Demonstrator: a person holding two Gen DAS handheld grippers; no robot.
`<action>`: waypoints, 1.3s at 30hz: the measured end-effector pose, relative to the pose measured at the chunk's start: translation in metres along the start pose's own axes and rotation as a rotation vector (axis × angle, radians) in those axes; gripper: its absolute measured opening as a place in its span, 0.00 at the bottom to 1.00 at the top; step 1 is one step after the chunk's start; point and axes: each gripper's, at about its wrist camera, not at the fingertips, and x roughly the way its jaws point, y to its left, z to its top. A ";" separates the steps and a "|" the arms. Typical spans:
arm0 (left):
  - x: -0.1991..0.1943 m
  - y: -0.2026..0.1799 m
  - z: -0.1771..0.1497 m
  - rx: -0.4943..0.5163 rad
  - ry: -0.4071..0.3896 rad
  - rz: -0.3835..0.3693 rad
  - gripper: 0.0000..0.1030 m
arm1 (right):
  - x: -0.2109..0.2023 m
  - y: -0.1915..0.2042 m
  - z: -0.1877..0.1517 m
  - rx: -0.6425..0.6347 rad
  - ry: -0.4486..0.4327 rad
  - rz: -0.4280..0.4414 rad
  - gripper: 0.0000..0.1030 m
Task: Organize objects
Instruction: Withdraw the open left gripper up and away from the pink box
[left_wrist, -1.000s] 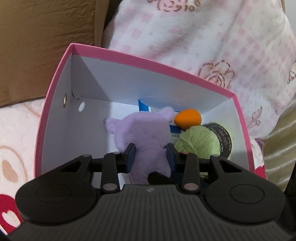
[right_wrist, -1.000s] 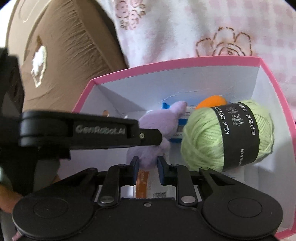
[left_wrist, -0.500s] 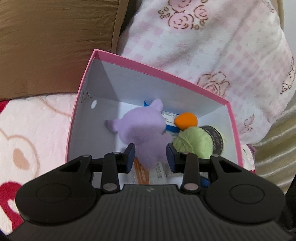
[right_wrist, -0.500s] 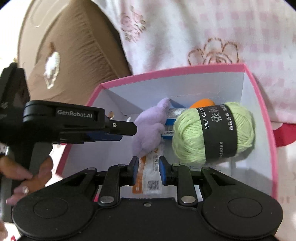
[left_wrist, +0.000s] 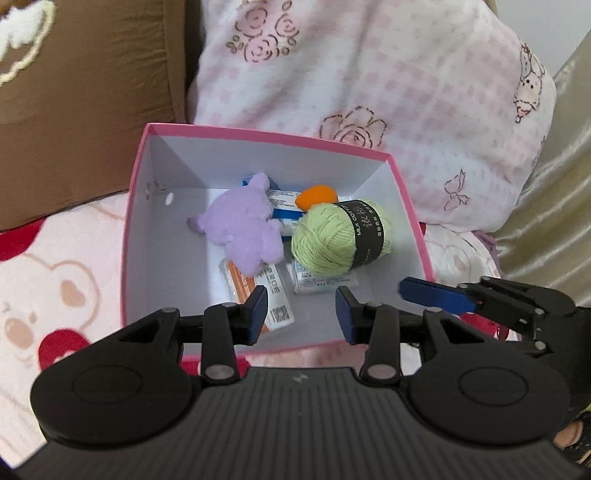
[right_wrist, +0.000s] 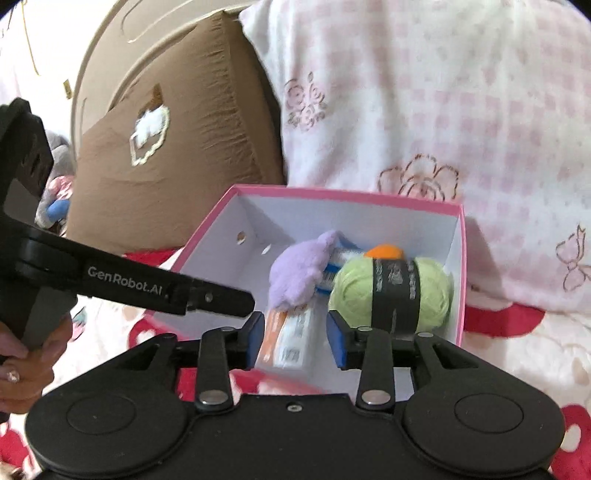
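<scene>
Both grippers have pulled up and back from the pink box (left_wrist: 410, 206), and the purple plush toy (left_wrist: 242, 230) now lies loose inside it. From the left wrist, the left gripper (left_wrist: 301, 314) is opening with nothing between its jaws, above the box's near edge, with the green yarn ball (left_wrist: 340, 238) beside the toy. From the right wrist, the right gripper (right_wrist: 297, 338) is opening too, holding nothing, over the orange packet (right_wrist: 286, 338) in the box.
</scene>
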 end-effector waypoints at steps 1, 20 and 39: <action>-0.006 0.000 -0.003 -0.016 -0.009 -0.010 0.38 | -0.005 0.000 -0.001 0.003 0.007 -0.007 0.41; -0.122 -0.045 -0.070 0.005 -0.158 0.035 0.40 | -0.098 0.046 -0.020 -0.040 -0.041 -0.080 0.49; -0.148 -0.032 -0.121 -0.048 -0.150 0.001 0.43 | -0.135 0.072 -0.061 0.025 -0.040 -0.112 0.58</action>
